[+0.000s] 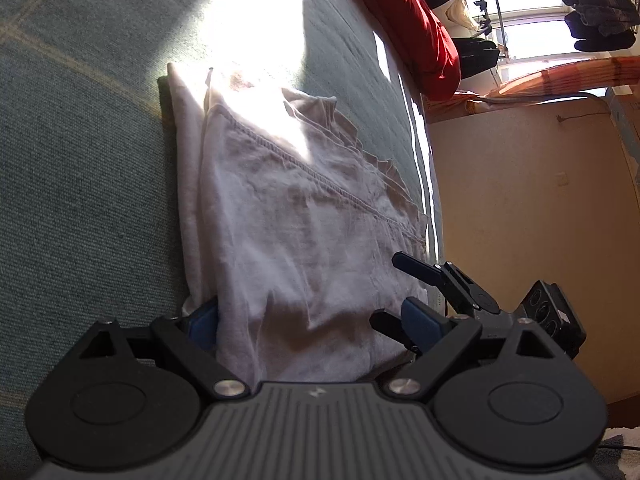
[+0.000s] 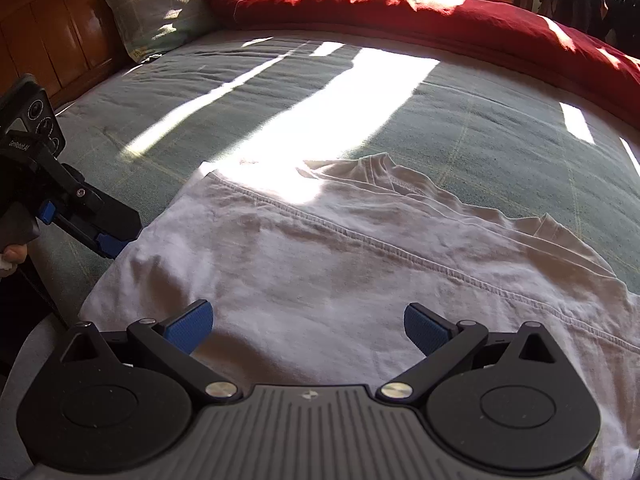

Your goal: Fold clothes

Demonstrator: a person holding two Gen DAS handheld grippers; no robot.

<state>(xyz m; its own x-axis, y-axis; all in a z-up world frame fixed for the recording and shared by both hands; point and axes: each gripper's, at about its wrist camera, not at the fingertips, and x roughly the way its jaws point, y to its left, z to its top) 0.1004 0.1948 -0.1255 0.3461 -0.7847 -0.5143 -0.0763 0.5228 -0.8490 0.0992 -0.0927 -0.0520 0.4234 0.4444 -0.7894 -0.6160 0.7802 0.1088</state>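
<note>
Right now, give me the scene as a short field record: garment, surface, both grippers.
garment: white shirt, partly folded, hem seam showing on top
surface: green bedspread, sun patches across it
left gripper: jaws open, at the shirt's edge
right gripper: jaws open, over the shirt
background: red blanket, pillow

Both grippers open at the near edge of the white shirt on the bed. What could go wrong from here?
1. The white shirt already lies in layers, so the left gripper, astride its edge, may pinch only some of them and undo the fold.
2. The right gripper hangs open over flat cloth with no edge between its fingers; closing there may only bunch fabric.
3. Sun glare on the green bedcover washes out the shirt's far edge, so alignment there is hard to judge.
</note>
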